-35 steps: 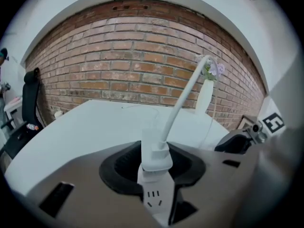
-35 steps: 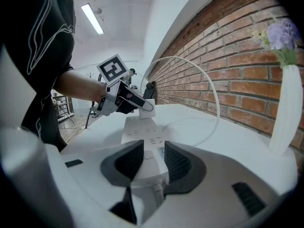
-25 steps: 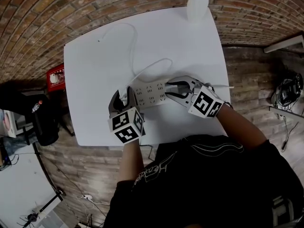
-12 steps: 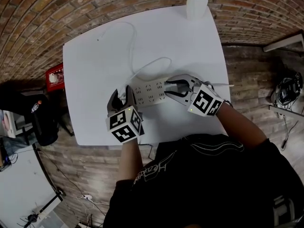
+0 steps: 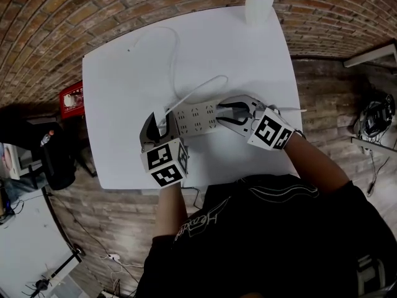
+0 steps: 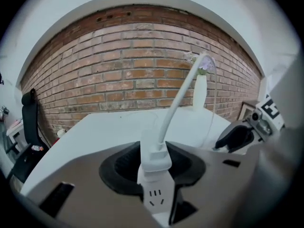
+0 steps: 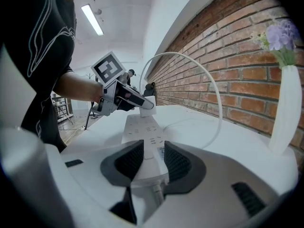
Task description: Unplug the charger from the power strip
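1. Left gripper (image 6: 154,167) pinches the white charger (image 6: 153,146), its cable (image 6: 178,101) arcing up and away!
2. Right gripper (image 7: 151,163) clamps the power strip (image 7: 142,127); the charger sits at the strip's opposite end.
3. Strip on the white table (image 5: 124,92), vase (image 5: 258,8) at the far edge.
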### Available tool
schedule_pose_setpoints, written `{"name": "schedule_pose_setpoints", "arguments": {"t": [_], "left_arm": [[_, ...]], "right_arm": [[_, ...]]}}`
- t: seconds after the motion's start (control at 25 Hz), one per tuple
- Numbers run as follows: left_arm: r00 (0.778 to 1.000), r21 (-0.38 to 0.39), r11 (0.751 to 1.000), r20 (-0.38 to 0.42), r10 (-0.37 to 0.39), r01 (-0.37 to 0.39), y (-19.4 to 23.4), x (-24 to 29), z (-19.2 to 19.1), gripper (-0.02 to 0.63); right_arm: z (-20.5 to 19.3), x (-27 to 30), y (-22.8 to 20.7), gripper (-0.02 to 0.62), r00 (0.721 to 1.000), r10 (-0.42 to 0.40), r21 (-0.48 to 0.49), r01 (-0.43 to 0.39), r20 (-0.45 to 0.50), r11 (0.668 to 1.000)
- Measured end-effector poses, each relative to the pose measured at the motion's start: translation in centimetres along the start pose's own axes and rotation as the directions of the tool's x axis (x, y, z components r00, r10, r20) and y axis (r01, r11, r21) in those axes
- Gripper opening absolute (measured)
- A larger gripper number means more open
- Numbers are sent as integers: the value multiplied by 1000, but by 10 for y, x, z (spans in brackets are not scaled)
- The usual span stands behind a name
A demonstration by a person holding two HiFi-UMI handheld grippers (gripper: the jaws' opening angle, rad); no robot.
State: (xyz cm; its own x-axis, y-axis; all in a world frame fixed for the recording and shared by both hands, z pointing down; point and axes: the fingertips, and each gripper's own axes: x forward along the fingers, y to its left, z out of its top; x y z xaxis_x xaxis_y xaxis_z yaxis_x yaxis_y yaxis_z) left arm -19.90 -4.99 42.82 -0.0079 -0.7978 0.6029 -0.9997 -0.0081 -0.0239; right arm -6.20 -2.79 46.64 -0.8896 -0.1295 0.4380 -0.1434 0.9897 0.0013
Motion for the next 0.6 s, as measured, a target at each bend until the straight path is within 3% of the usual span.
{"name": "schedule_pose_setpoints", "arguments": {"t": [0.08,0.24,0.28,0.4,0.44,0.6], "left_arm": [[1000,-19,1000,2,-13,14,0,1,2,137],[997,-142,988,-31,-68,63,7,5,-8,138],[998,-125,991,-33,-60,55,7,4,-9,137],[1000,23,1000,-4,2,-2,0,-1,-1,140],[1000,17,1000,4,1,-1,-1,-1,2,140],[997,-180,980,-8,-83,80,9,2,-7,138]], "right_arm": [[2,-1,-1,109,1000,-4,4,4,-3,1000],[-5,1,2,109,999,-7,5,7,-31,1000],[-9,2,3,109,999,-6,11,6,-42,1000],[-2,2,1,109,1000,-5,5,5,-14,1000],[1,1,0,109,1000,-7,3,7,-4,1000],[-2,3,2,107,1000,-12,0,12,-13,1000]]}}
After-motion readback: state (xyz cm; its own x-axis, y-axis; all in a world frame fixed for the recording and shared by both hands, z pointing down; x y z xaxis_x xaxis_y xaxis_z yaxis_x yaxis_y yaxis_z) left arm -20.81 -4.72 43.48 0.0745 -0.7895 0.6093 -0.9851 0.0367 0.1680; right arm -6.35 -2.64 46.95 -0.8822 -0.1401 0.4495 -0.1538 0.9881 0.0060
